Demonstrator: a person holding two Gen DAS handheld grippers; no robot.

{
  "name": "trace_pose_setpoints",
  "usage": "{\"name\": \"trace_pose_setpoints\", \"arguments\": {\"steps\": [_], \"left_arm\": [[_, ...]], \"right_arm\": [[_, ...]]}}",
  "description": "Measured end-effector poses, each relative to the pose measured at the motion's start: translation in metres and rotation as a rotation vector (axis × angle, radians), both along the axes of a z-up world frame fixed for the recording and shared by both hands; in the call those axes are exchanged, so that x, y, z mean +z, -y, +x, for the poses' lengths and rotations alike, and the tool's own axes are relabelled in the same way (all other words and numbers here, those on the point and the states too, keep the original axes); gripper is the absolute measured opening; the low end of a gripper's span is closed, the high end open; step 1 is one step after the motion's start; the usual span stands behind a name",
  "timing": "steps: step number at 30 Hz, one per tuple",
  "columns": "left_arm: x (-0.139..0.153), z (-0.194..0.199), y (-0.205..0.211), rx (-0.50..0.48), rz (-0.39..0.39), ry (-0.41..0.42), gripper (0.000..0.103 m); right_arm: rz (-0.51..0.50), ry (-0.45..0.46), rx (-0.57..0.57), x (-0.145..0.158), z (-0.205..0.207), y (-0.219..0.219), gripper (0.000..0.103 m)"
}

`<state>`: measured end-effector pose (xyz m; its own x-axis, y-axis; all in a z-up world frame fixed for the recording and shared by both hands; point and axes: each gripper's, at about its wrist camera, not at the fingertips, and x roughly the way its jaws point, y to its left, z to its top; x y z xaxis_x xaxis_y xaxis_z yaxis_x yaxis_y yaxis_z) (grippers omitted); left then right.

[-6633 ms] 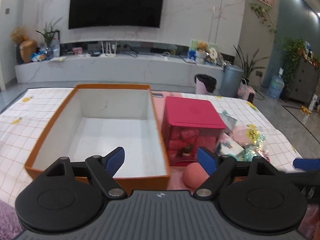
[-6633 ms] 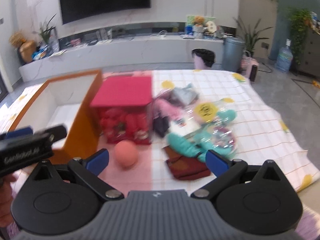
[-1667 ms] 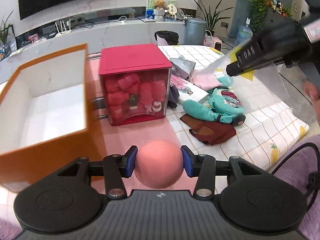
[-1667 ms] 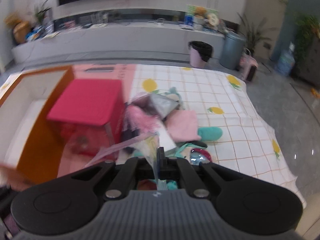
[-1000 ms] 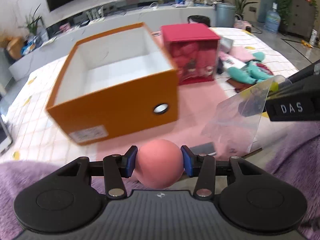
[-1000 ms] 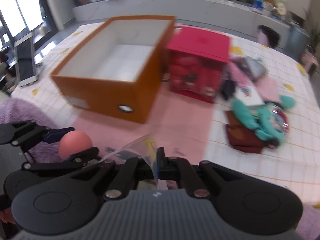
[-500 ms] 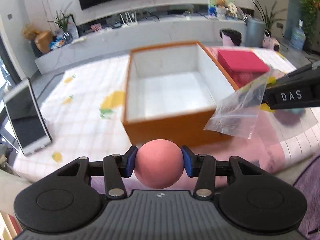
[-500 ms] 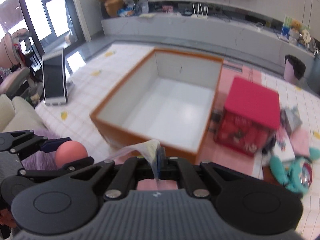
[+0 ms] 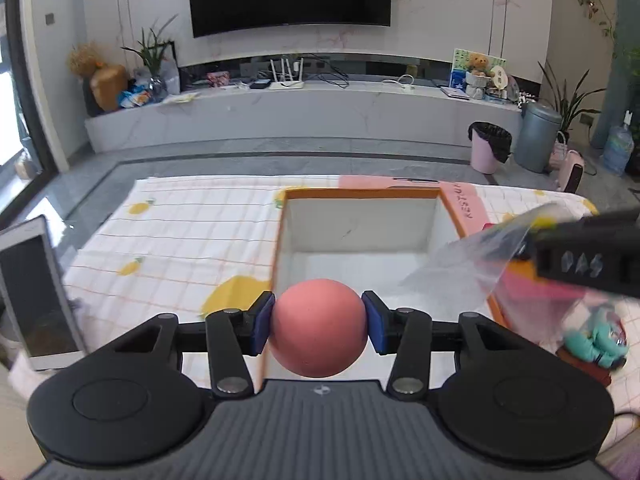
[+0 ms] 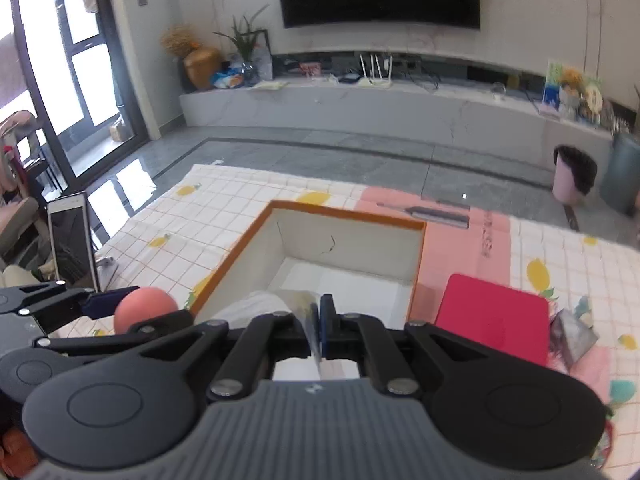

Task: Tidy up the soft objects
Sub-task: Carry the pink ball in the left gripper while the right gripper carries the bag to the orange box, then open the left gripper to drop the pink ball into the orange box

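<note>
Here, left hand-held gripper (image 9: 319,322) clasps one pink ball (image 9: 319,328); right hand-held gripper (image 10: 319,330) pinches one seemingly empty bag (image 9: 476,264).

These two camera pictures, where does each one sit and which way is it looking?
Left wrist: on the left gripper, looking forward and down past the pink ball in its jaws to the orange box.
Right wrist: on the right gripper, jaws pinching a clear plastic bag, facing the same box.
Shared: box, ball, bag, and each other's gripper.
</note>
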<state>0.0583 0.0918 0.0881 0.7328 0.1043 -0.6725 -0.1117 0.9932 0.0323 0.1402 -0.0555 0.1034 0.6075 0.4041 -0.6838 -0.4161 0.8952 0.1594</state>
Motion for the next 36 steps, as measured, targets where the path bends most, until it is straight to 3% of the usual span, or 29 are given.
{"name": "trace_pose_setpoints", "arguments": {"steps": [5, 10, 19, 24, 27, 31, 33, 36], "left_arm": [[-0.032, 0.023, 0.007, 0.005, 0.033, -0.023, 0.054], [-0.061, 0.038, 0.010, -0.044, 0.030, -0.108, 0.054], [-0.091, 0.043, 0.009, -0.091, -0.005, -0.197, 0.055], [-0.098, 0.039, 0.019, -0.060, 0.138, -0.197, 0.057], [-0.105, 0.034, 0.026, -0.067, 0.192, -0.199, 0.060], [-0.104, 0.030, 0.032, -0.073, 0.209, -0.192, 0.061], [-0.101, 0.031, 0.026, -0.071, 0.179, -0.183, 0.065], [-0.094, 0.030, 0.020, -0.068, 0.113, -0.154, 0.083]], "right_arm": [[0.007, -0.131, -0.002, -0.055, 0.017, 0.004, 0.002], [-0.011, -0.216, 0.002, -0.092, 0.022, 0.010, 0.002], [0.024, -0.222, 0.075, -0.105, 0.027, -0.001, 0.005], [0.036, -0.216, 0.098, -0.104, 0.028, -0.006, 0.005], [-0.054, -0.170, 0.103, -0.103, 0.023, -0.015, 0.006], [-0.093, -0.149, 0.110, -0.105, 0.023, -0.020, 0.006], [-0.094, -0.148, 0.112, -0.105, 0.024, -0.021, 0.006], [-0.103, -0.144, 0.106, -0.106, 0.024, -0.021, 0.004]]}}
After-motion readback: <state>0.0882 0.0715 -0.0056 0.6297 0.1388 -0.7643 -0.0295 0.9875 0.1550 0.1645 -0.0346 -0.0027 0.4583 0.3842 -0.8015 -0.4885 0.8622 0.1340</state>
